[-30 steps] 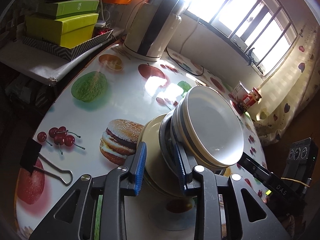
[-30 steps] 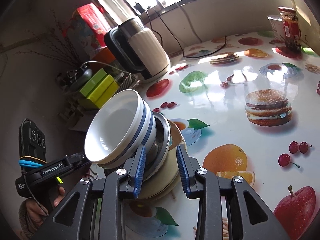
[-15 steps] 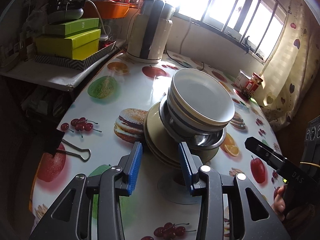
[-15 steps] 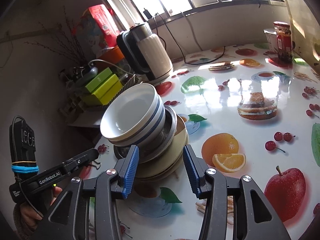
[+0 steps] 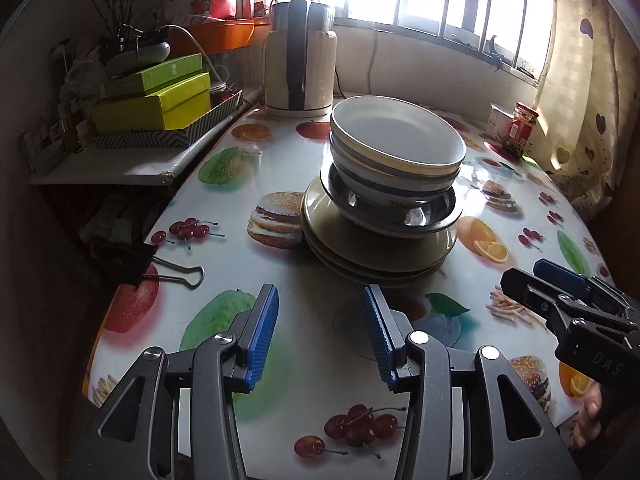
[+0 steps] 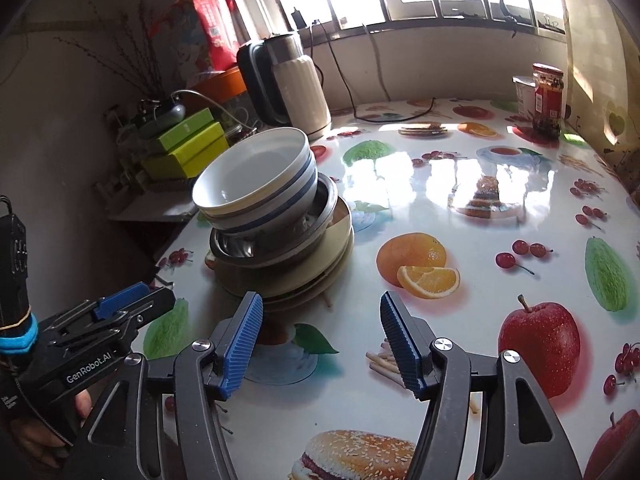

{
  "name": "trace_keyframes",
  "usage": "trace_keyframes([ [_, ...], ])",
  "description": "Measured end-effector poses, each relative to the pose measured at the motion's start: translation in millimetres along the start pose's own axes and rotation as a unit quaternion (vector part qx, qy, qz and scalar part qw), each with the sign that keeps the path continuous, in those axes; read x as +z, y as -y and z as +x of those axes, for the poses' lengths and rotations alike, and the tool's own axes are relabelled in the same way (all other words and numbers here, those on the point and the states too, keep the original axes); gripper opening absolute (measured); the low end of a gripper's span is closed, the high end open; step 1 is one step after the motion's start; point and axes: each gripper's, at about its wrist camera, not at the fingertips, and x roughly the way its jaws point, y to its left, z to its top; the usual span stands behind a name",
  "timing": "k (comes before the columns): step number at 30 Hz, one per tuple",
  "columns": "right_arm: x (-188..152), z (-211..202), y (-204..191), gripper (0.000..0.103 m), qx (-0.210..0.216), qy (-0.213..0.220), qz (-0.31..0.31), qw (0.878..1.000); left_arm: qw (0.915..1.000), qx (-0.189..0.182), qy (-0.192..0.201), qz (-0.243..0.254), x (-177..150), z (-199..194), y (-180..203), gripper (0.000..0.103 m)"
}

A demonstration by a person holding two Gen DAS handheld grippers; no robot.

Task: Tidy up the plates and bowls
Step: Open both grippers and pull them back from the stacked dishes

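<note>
Stack of dishes stands on the bench point(image 5: 280, 392), towards its left edge, free of both grippers.

Stack, bottom to top: tan plates point(image 5: 372, 248) point(image 6: 308, 276), flat on the bench; a steel bowl point(image 5: 400, 216) point(image 6: 256, 246); white bowls point(image 5: 396, 148) point(image 6: 256, 184) with blue bands, nested. All mouths face up. The stack's long axis runs near vertical, but the top bowls sit tilted: in the right wrist view the rim tips to the left of the picture, and the steel bowl sits off-centre on the plates, overhanging their left side. In the left wrist view the bowls lean slightly to the right.

Left gripper point(image 5: 320, 336) point(image 6: 120, 300): jaws apart and opening, nothing between them, only the printed cloth below. Tips point at the near rim of the plates, short of it, not touching.

Right gripper point(image 6: 320, 340) point(image 5: 556, 276): jaws wide and opening, nothing between them. The left pad is just before the plates' near edge; no contact seen. A hand point(image 6: 36, 436) grips the left tool's handle at the lower left of the right wrist view.

Around the stack:
- kettle point(image 5: 300, 64) point(image 6: 288, 84), white and black, upright behind the stack near the window wall
- green boxes point(image 5: 156, 100) point(image 6: 188, 144) piled on a side shelf left of the bench
- red-lidded jar point(image 5: 520, 128) point(image 6: 548, 96) at the far right edge of the bench
- binder clip point(image 5: 160, 272) on the bench's left rim, well apart from the plates
</note>
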Motion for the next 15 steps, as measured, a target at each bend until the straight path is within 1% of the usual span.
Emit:
trace_keyframes([
  [2,-5,4,-1,0.066,-0.02,-0.017,-0.006,1.0,1.0,0.003,-0.006,0.004,-5,2,3,0.045],
  [5,-14,6,1,0.066,-0.019,-0.026,-0.003,0.999,0.9998,0.008,-0.015,0.009,-13,6,6,0.045],
  [9,-21,9,1,0.069,-0.034,-0.032,-0.004,0.999,0.9995,0.009,-0.031,0.004,-22,13,6,0.045],
  [12,-26,12,-1,0.072,-0.053,-0.039,-0.013,0.998,0.999,0.01,-0.043,0.0,-27,19,6,0.045],
  [15,-31,18,0,0.072,-0.053,-0.049,-0.009,0.997,0.9985,0.012,-0.054,-0.003,-31,24,5,0.045],
])
